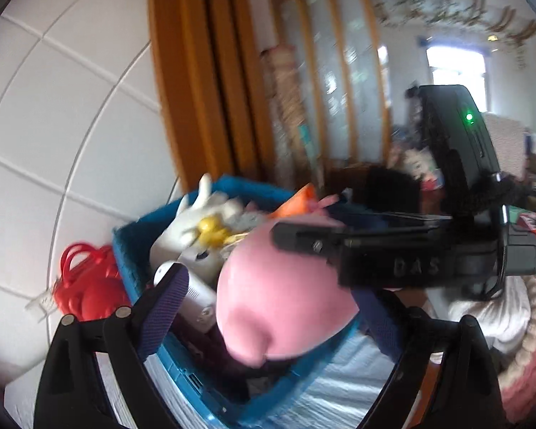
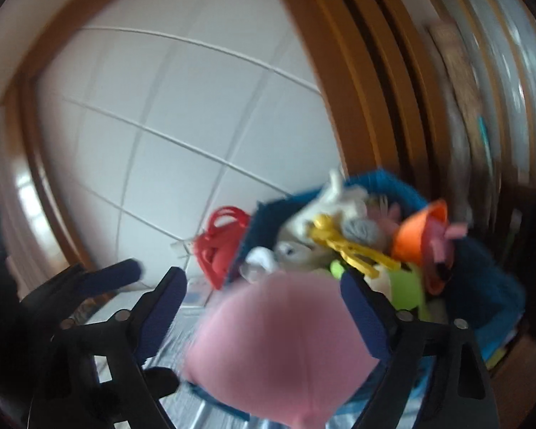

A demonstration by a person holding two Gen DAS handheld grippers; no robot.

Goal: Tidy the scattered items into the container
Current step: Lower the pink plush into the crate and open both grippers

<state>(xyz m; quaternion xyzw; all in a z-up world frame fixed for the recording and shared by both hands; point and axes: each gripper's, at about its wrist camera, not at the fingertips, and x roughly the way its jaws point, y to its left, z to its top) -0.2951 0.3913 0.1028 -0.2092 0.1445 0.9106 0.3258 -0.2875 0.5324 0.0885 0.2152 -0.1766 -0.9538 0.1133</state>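
Where the blue basket (image 2: 489, 271) brims, a pink plush (image 2: 278, 350) blocks it.

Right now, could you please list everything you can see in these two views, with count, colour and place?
Basket: one, blue, against the white tiled wall, heaped full.
Pink plush toy: one, pink, at the basket's near edge, between the right gripper's fingers; grip unclear.
White plush toy: one, white, in the basket, far side.
Yellow plastic toy: one, yellow, on top of the pile.
Orange cup-shaped toy: one, orange, basket's right side in the right wrist view.
Green item: one, light green, in the pile; too blurred to identify.
Red plastic basket: one, red, beside the blue basket, by the wall.
Wooden door frame: one, brown, behind the basket.
Left gripper: black, blue pads, open.
Right gripper: black, blue pads.
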